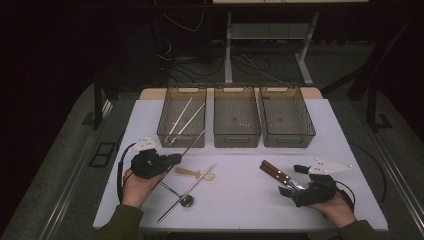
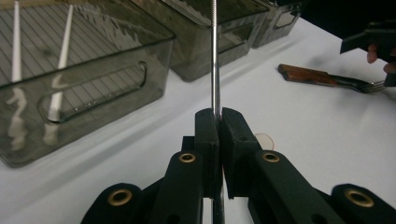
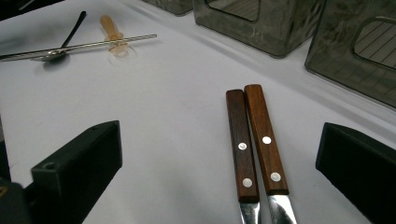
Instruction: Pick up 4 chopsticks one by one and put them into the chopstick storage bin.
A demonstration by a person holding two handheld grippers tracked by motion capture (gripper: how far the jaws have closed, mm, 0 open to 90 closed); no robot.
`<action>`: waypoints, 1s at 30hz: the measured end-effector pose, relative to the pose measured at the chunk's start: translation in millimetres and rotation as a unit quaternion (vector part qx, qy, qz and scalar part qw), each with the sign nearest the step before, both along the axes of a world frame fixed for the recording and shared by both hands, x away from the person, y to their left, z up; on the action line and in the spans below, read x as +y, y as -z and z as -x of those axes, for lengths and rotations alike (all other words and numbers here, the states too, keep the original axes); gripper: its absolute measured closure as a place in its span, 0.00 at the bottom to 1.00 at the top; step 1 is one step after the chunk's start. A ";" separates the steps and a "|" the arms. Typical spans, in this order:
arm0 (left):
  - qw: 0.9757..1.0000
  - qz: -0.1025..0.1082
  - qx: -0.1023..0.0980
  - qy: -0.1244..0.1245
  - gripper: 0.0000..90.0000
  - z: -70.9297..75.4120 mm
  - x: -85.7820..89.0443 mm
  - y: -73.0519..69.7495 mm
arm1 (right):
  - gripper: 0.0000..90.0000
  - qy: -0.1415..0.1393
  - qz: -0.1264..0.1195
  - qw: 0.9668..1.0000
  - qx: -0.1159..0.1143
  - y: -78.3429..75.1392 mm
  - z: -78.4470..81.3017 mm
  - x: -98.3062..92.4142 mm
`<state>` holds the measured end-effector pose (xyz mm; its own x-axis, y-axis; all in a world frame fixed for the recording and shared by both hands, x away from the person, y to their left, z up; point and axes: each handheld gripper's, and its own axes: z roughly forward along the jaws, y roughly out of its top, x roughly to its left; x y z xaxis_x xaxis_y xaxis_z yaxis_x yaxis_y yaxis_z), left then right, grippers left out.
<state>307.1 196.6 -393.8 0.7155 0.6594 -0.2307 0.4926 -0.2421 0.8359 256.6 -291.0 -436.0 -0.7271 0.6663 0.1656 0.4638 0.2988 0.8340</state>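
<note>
left gripper (image 2: 217, 122) clamping metal chopstick (image 2: 215, 56) (lifted)

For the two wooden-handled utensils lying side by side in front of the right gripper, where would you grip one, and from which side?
Grip the right-hand wooden handle across its width, near its middle, coming down from above. Both lie flat on the table with their handles touching, so a jaw has little room between them; the outer edge is free. The right gripper stands open, its jaws either side of the pair. Nudging the two apart first would probably help.
</note>
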 end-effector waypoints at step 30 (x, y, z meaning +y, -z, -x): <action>0.999 0.028 -0.030 -0.015 0.95 -59.5 -14.2 -32.3 | 0.01 0.007 -0.010 1.000 -0.002 0.2 -0.8 -3.3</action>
<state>366.7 182.5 -361.5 0.7098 0.6676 -0.2247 0.4468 -0.1802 0.8763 257.4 -294.3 -436.2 -0.7179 0.6733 0.1770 0.4650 0.2745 0.8417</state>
